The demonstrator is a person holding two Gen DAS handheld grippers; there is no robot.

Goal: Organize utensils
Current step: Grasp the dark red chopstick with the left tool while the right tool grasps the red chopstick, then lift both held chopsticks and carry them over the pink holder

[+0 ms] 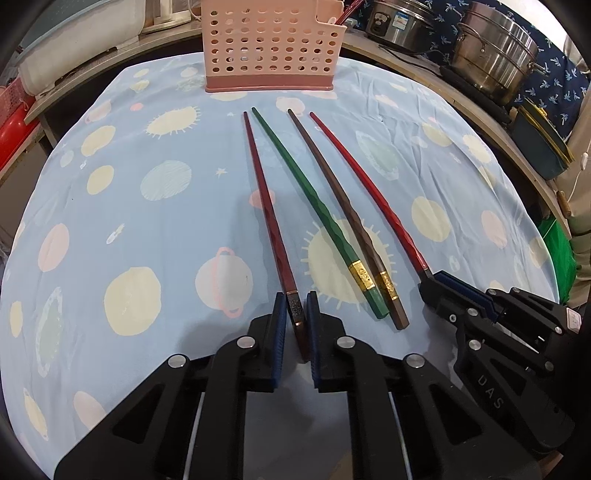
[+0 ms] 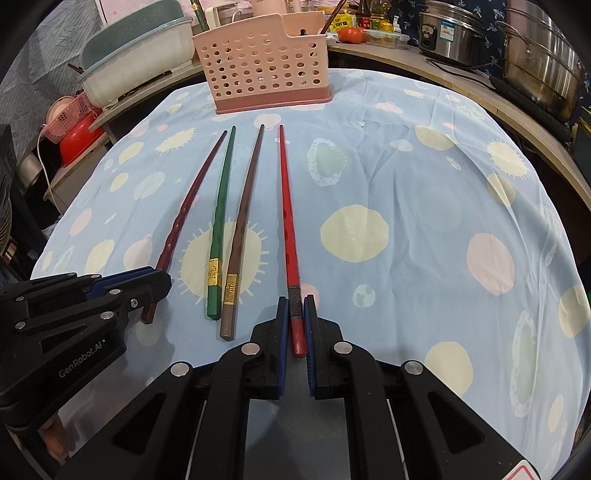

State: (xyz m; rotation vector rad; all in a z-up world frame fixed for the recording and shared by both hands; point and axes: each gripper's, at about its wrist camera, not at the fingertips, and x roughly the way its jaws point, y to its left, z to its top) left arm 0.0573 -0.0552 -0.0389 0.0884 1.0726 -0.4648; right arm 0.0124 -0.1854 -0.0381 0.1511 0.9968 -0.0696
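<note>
Four chopsticks lie side by side on the bench's blue cloth (image 1: 129,206), tips toward the pink basket (image 1: 271,48) at 12 o'clock. The left gripper (image 1: 295,325) has its jaws closed around the dark red chopstick (image 1: 266,206); the right gripper (image 2: 296,325) clasps the bright red chopstick (image 2: 287,218). Between them rest the green chopstick (image 1: 314,210) and brown chopstick (image 1: 343,206), just apart.

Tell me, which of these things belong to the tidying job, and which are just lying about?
Job:
- dark red chopstick, between the left gripper fingers
- red chopstick, between the right gripper fingers
- green chopstick
- brown chopstick
- pink basket

Lying about:
- steel pots
- rice cooker
- red basin
</note>
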